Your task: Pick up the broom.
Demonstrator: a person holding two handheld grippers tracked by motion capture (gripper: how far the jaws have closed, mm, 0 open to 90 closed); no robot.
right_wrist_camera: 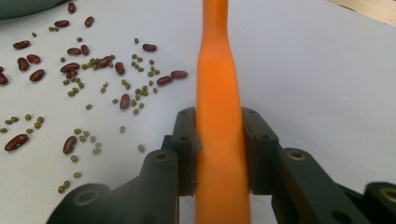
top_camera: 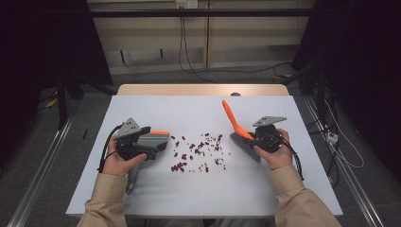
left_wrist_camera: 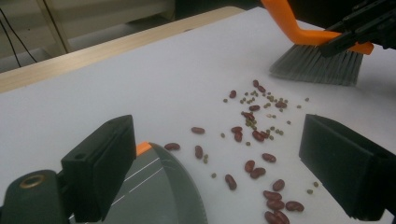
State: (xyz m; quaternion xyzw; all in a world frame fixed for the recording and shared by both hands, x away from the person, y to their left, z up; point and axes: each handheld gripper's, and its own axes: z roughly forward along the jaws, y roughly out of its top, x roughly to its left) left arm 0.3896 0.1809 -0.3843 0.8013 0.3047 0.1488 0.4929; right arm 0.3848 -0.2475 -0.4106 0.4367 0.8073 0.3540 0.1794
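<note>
Clamped in the right gripper (top_camera: 255, 139), brush (top_camera: 243, 142) just right of beans (top_camera: 198, 151), dustpan (top_camera: 153, 140) left in the left gripper (top_camera: 150, 144), grip unclear

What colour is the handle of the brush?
Bright orange; the brush handle shows best in the right gripper view, clamped between the tongs.

Smooth orange plastic brush handle (right_wrist_camera: 219, 116), slight sheen; grey stiff bristles (left_wrist_camera: 317, 65). Matt grey plastic dustpan (top_camera: 153, 140) with orange edge, matt black plastic jaws. Glossy dark-red beans (left_wrist_camera: 254, 170) on matt white table sheet (top_camera: 198, 184), pale wood far edge.
</note>
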